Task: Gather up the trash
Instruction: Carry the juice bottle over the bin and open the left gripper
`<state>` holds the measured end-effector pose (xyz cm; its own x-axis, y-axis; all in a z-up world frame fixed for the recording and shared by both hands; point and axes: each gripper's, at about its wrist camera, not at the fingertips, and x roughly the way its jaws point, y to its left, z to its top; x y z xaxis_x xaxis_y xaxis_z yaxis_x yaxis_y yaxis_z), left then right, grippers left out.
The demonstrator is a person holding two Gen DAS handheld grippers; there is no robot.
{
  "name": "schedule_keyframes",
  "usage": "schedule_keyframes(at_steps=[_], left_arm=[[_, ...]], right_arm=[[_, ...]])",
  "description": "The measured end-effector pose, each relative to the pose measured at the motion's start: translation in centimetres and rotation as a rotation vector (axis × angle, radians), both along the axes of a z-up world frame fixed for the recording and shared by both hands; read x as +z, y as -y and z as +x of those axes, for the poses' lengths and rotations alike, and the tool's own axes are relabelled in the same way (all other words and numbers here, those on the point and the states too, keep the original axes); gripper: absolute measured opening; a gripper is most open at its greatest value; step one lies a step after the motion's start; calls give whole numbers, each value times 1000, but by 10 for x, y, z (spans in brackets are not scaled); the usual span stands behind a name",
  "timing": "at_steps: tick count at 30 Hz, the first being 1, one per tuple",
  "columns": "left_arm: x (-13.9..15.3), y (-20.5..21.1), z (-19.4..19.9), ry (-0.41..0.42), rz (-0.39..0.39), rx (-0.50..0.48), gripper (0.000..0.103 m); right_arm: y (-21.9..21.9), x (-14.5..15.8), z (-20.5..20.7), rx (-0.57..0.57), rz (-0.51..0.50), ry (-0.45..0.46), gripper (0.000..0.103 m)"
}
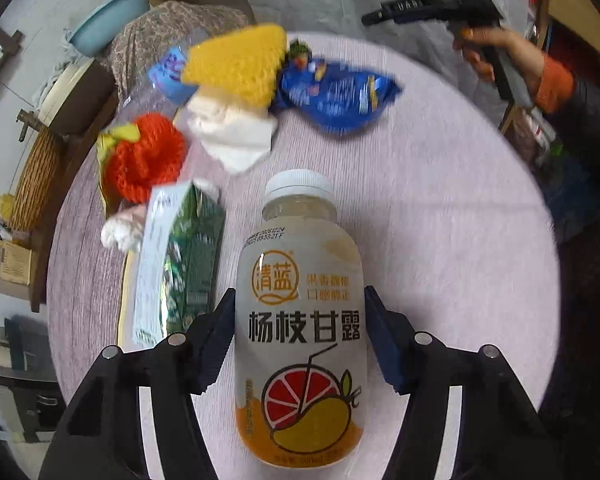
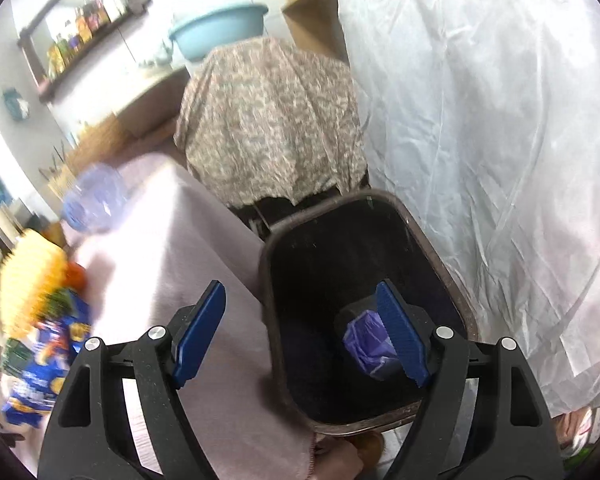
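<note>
A pale pink cloth [image 1: 440, 220] covered the round table. Beyond its far edge stood something draped in a brown-and-cream patterned fabric [image 2: 272, 120], and behind that a light blue plastic basin [image 2: 216, 34] sat on a wooden counter. A crinkled white plastic sheet [image 2: 480, 120] hung just beside the patterned fabric, on its right. High on the left wall, a dark wooden shelf [image 2: 80, 46] held a row of bottles.

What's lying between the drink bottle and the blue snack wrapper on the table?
Nothing: in the left wrist view, only bare pink tablecloth separates the drink bottle from the blue snack wrapper.
</note>
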<state>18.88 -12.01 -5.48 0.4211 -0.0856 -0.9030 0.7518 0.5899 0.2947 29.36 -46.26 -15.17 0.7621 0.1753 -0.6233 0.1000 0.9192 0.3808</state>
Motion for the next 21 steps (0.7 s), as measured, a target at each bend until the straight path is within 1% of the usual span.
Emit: schedule_keyframes(at_steps=[1, 3, 6, 8, 10, 12, 14, 15, 17, 19, 21], left_arm=[[8, 3, 1, 6, -24, -7, 61], [28, 15, 5, 13, -101, -31, 62], [59, 52, 20, 28, -237, -57, 61], [65, 85, 33, 20, -293, -68, 62], [61, 120, 57, -37, -339, -43, 62], [52, 157, 86, -95, -362, 3, 62], [34, 196, 120, -158, -370, 78, 61], [23, 213, 135, -184, -363, 118, 61], [-3, 240, 158, -202, -332, 184, 61], [-30, 256, 173, -214, -293, 247, 61], [-57, 270, 192, -261, -278, 310, 61]], right_arm=[[2, 4, -6, -17, 5, 14, 77], [7, 12, -19, -51, 17, 50, 77], [19, 23, -39, -131, 18, 105, 77], [31, 31, -55, -216, 12, 142, 77], [45, 39, -74, -302, 13, 177, 77], [56, 46, -91, -363, -3, 205, 77], [63, 51, -105, -409, -30, 214, 77], [65, 53, -111, -421, -33, 219, 77], [68, 55, -124, -432, -35, 227, 77], [71, 56, -134, -444, -47, 233, 77], [72, 56, -142, -453, -69, 237, 77]])
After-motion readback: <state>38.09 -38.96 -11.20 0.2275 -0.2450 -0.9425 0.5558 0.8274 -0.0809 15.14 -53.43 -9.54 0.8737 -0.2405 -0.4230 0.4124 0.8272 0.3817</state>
